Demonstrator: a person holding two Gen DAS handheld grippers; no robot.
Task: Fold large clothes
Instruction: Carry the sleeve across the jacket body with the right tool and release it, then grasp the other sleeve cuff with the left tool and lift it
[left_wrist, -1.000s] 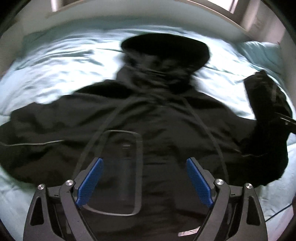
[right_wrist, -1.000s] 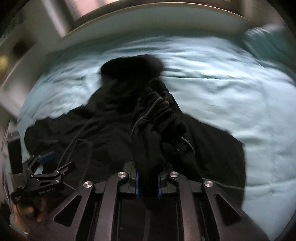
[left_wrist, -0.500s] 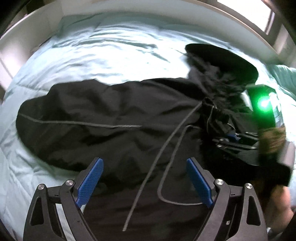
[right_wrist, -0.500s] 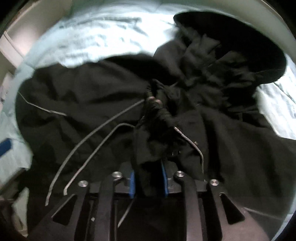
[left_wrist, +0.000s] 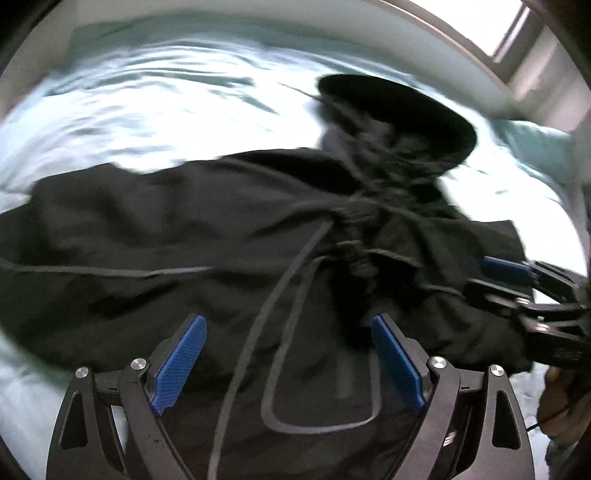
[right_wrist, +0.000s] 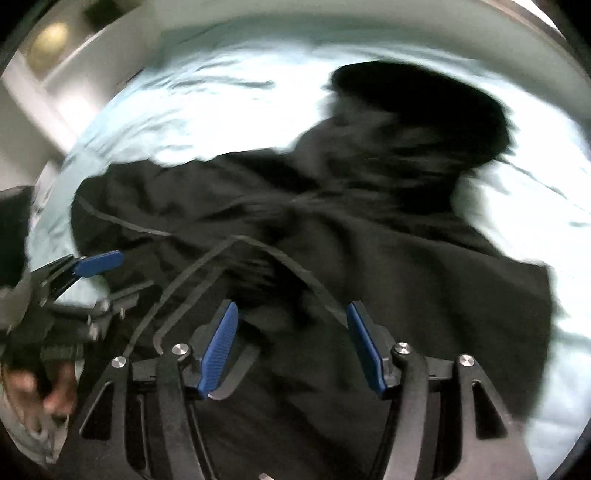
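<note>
Black hooded garment (left_wrist: 207, 236) lies spread across the pale blue bedsheet (left_wrist: 155, 110), filling centre and lower frame in both wrist views. Hood (left_wrist: 402, 110) sits at upper right of the left view, bunched fabric below it. Grey drawcords (left_wrist: 266, 317) trail from the neck down toward lower centre.

Left tool (left_wrist: 288, 354): blue pads spread wide at lower frame, above the cloth, nothing pinched between them.

Right tool (right_wrist: 291, 343): jaws have just been opening and now stand apart; dark fabric and a cord lie beneath the gap, pads not pressing on them. In the left view it shows at the right edge, over the garment's right side. Both frames motion-blurred.

A hand (right_wrist: 40, 387) grips the left tool's handle at lower left of the right view.
</note>
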